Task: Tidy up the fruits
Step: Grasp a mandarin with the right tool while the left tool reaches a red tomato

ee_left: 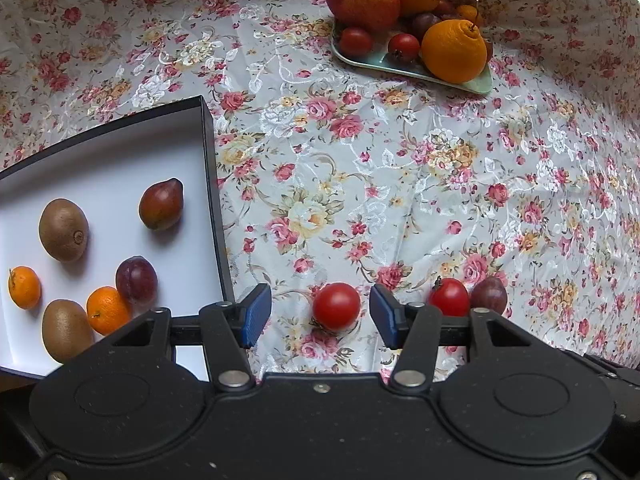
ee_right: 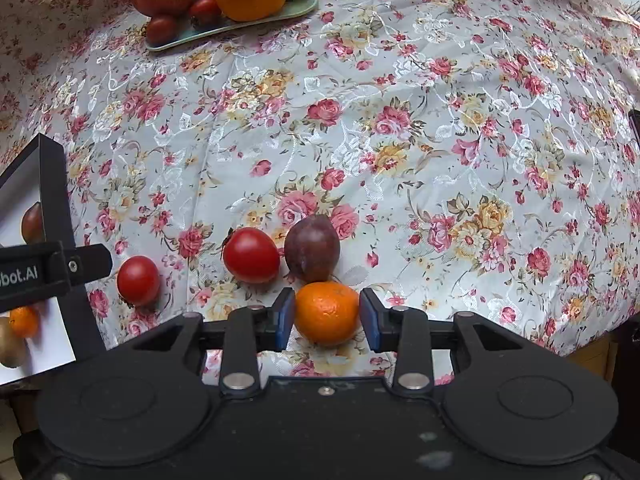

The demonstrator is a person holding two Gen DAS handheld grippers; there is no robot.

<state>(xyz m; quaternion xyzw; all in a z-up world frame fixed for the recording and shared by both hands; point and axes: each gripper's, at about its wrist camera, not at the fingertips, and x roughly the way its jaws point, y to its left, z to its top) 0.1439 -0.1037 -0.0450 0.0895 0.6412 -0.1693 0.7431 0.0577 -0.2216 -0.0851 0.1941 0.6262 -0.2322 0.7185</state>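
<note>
Two matte black grippers, left gripper and right gripper. Blue ribbed pads on the black fingers. Round silver pivot screws at the finger links, one small screw in the body middle. White letters "bot.AI" on the left gripper side.
</note>
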